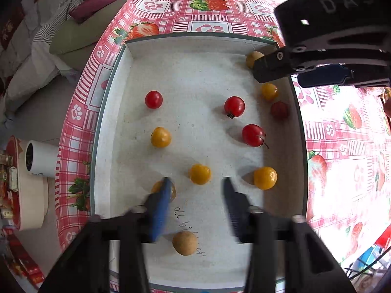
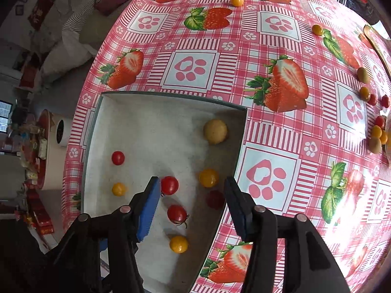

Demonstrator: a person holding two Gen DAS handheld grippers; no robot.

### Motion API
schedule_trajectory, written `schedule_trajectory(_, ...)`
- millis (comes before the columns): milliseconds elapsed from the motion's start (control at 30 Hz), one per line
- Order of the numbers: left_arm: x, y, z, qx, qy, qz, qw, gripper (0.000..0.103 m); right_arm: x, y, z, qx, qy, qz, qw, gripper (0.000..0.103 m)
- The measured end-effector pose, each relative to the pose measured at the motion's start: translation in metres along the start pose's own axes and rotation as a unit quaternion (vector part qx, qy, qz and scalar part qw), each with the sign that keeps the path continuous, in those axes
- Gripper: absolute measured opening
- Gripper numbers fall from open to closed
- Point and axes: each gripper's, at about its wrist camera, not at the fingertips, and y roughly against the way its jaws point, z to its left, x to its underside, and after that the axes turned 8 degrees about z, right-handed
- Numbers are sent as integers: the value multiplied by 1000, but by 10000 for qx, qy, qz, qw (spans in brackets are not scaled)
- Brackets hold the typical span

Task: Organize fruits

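White tray [image 1: 112, 131] sits on the strawberry-print tablecloth [image 2: 268, 36] and holds scattered red and yellow cherry tomatoes. Left gripper [image 1: 196, 186]: jaws spread apart, empty, over the tray's near half; a yellow tomato [image 1: 200, 173] lies between the fingertips, untouched, and a tan fruit [image 1: 185, 243] lies below. Right gripper [image 2: 193, 188]: jaws spread apart, empty, above the tray's right edge. Further fruits [image 2: 376, 131], probably tomatoes and longans, cluster at the tablecloth's far right.

Fruits [image 1: 200, 173] scattered inside the tray [image 1: 107, 131] on the table [image 2: 268, 127], more fruits [image 2: 376, 131] beside it.
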Motion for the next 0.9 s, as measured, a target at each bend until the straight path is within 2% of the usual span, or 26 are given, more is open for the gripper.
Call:
schedule_trajectory(33, 3, 6, 2, 7, 38, -115, 9999, 98, 3, 5, 0, 32, -9, -5, 10000, 65)
schedule_trajectory(100, 8, 14, 1, 47, -2, -211, 9998, 98, 9, 14, -2, 30, -42, 19, 10000, 69)
schedule_trajectory(233, 12, 22, 0, 64, -20, -72, 10000, 98, 26, 29, -6, 134, -91, 46, 9999, 79)
schedule_trajectory(367, 24, 33, 0, 12, -44, 9, 10000, 99, 44, 37, -13, 296, -141, 85, 9994, 84)
schedule_trajectory(500, 37, 54, -1, -325, -161, -217, 9991, 99, 68, 43, -18, 471, -44, 226, 9986, 88)
schedule_trajectory(567, 39, 60, -1, -556, -263, -233, 9978, 99, 81, 47, -18, 505, 16, 282, 9983, 103)
schedule_trajectory(633, 34, 60, 2, -654, -328, -166, 9972, 99, 91, 51, -17, 507, 35, 279, 9983, 103)
schedule_trajectory(700, 34, 63, 4, -621, -350, -71, 9974, 99, 98, 56, -12, 546, 52, 233, 9982, 103)
schedule_trajectory(900, 47, 72, 10, -169, -471, 221, 9985, 99, 111, 68, 5, 926, 339, 179, 9950, 103)
